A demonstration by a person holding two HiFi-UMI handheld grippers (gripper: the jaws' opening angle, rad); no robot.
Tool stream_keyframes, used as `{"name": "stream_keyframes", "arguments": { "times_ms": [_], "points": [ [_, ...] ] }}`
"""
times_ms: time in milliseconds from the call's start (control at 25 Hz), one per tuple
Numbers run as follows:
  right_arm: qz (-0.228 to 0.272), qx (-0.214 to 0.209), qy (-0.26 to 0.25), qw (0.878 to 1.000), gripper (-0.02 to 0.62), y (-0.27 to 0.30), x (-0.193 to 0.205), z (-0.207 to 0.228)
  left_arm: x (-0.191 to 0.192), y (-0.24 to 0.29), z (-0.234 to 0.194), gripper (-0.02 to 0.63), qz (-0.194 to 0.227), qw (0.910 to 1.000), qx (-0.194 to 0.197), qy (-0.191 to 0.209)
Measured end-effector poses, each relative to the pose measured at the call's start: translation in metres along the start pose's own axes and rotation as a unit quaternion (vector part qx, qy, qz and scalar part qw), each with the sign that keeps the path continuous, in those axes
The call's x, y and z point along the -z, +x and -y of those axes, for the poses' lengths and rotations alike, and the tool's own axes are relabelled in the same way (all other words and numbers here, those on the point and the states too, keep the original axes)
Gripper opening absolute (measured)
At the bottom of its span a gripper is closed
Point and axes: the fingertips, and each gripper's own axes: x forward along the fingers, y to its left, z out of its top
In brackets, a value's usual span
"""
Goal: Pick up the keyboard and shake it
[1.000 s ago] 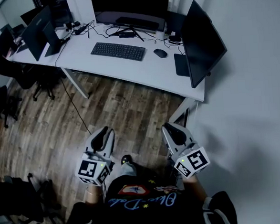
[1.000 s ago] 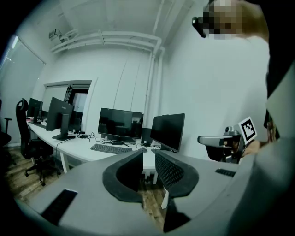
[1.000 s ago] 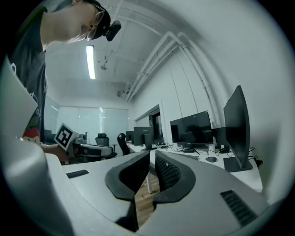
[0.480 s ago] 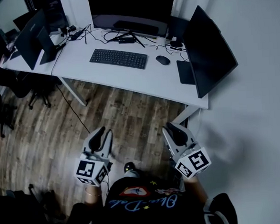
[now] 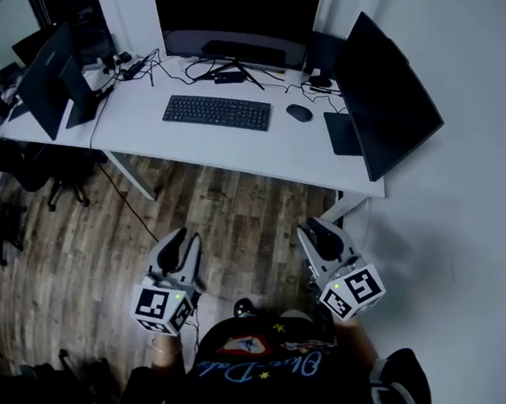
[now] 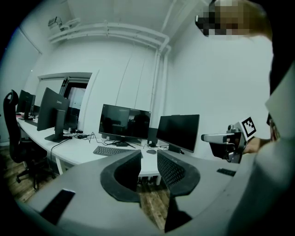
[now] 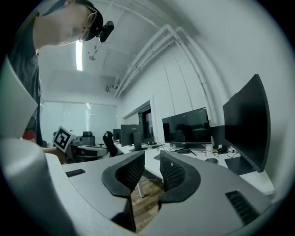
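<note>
Head view: left hand-held gripper and right hand-held gripper, jaws just opening, empty.

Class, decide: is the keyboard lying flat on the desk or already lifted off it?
Lying flat: the keyboard rests on the white desk before the centre monitor, nothing touching it.

The person holds the left claw and the right claw out in front of the chest, side by side and well apart. Both point forward and lie close to level, the left tipped slightly down. Each claw's jaws stand a little apart with nothing between them, and both pairs have just been opening.
</note>
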Motion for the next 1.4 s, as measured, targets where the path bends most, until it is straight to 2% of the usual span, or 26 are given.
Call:
{"name": "stream_keyframes", "arguments": {
  "times_ms": [440,800,1040,1240,1400],
  "points": [
    [-0.017,0.009,0.012,1.0,0.077,0.03,0.008,0.004,0.01,0.01,-0.04,0.086,-0.001,0.9998,-0.008,-0.019],
    [-0.008,-0.023,0.02,1.0,0.083,0.108,0.005,0.033,0.002,0.031,-0.089,0.09,-0.004,0.9983,-0.056,-0.014],
    [-0.015,-0.031,0.026,0.999,0.089,0.162,0.003,0.07,-0.007,0.071,-0.127,0.094,-0.004,0.996,-0.088,-0.015],
    [-0.021,-0.025,0.039,0.999,0.094,0.199,0.006,0.108,-0.01,0.112,-0.15,0.095,-0.007,0.9956,-0.092,-0.015],
    [-0.035,-0.017,0.055,0.998,0.097,0.227,0.007,0.142,-0.011,0.151,-0.167,0.097,-0.009,0.9949,-0.094,-0.035]
  ]
}}
